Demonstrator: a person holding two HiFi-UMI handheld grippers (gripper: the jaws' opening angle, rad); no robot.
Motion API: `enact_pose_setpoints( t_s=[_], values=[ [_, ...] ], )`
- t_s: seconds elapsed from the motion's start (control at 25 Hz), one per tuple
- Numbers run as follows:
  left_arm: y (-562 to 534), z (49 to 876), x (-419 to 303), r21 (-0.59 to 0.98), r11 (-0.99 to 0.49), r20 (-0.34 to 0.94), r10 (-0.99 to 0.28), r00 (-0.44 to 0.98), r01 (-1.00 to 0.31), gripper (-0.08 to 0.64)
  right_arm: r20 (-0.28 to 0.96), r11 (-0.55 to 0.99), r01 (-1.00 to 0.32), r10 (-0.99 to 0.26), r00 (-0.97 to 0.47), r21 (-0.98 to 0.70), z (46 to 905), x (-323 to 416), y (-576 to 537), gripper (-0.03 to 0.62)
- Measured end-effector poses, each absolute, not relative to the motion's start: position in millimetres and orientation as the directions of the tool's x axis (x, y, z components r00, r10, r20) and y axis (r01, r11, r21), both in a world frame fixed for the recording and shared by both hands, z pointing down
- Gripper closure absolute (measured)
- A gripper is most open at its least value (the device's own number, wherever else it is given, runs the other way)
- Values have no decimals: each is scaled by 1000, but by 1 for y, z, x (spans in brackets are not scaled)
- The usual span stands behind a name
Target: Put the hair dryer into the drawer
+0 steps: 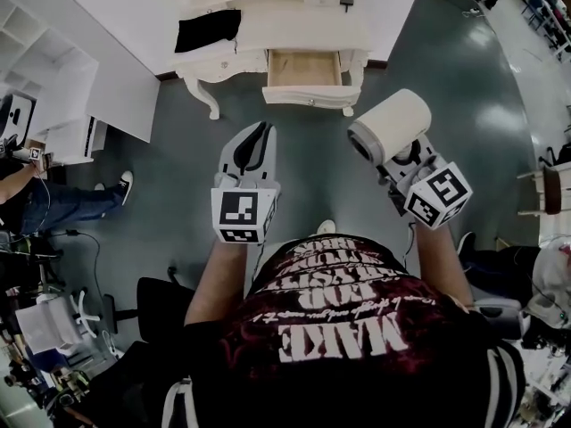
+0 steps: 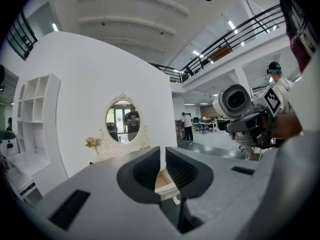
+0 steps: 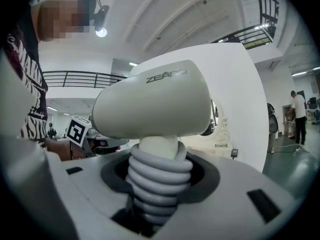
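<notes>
The right gripper (image 1: 401, 154) is clamped on the cord-wrapped handle of the white hair dryer (image 1: 390, 125), barrel up, well short of the furniture. The left gripper (image 1: 252, 150) is empty, its jaws nearly together. The drawer (image 1: 308, 96) stands pulled out below the tabletop's (image 1: 294, 27) front edge, seemingly ready to receive the dryer.

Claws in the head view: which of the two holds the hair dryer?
The right claw, closed on the cord-wrapped handle of the hair dryer; the left claw holds nothing.
</notes>
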State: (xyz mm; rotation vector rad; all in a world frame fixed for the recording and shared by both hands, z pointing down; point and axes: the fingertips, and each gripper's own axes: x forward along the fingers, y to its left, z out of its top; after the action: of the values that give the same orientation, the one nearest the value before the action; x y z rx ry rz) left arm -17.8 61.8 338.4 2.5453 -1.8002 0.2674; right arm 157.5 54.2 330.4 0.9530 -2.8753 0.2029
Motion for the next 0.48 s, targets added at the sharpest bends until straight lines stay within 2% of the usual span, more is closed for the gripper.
enact_pose_setpoints(
  t_s=[0.48],
  values=[
    [46,343,-11,-105,-278,168,-951,259,-955,523,135,827,-547,-532,-836,-131,342,167,21,394]
  ],
)
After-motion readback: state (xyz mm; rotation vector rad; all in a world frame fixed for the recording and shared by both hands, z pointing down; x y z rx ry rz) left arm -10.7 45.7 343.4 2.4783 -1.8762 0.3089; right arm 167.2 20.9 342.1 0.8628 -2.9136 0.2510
